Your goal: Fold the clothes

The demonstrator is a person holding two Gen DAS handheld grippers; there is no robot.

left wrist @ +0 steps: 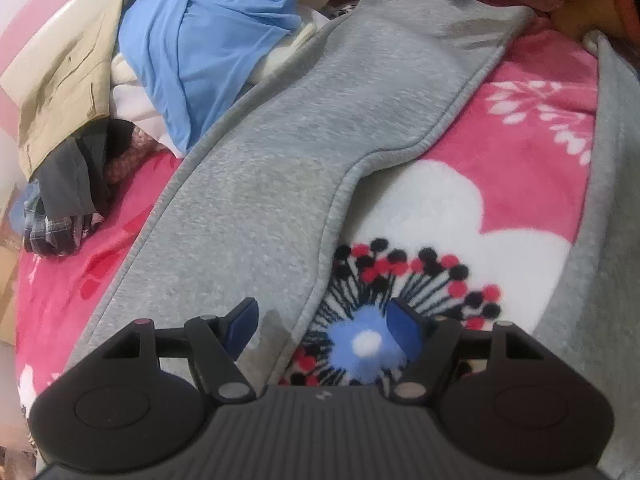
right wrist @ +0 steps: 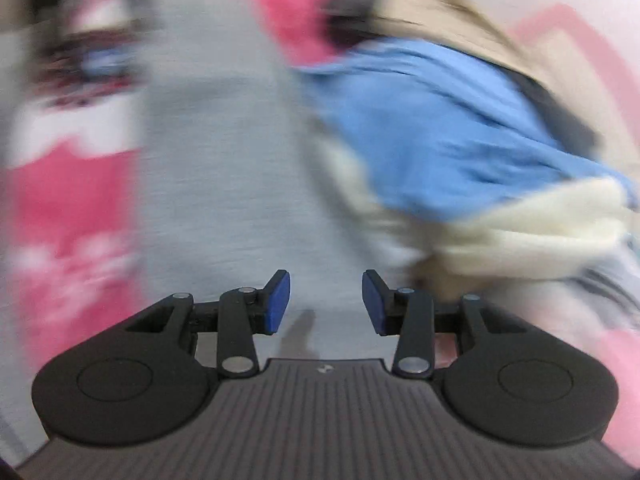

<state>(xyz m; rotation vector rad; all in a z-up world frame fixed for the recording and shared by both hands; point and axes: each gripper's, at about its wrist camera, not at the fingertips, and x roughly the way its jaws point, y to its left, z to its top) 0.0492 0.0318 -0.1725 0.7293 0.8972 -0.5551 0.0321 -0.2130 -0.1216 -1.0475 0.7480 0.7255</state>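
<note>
Grey sweatpants [left wrist: 304,152] are spread flat on the pink flowered blanket [left wrist: 520,128], probably laid out for folding. Left claw [left wrist: 324,324] hangs wide open over the leg's edge, holding nothing. Right claw [right wrist: 325,300] is partly open over grey fabric, empty. No readable labels anywhere.

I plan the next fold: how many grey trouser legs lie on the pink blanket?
2: one grey leg runs up the middle; a second shows only partly at the right edge of the pink blanket.
</note>
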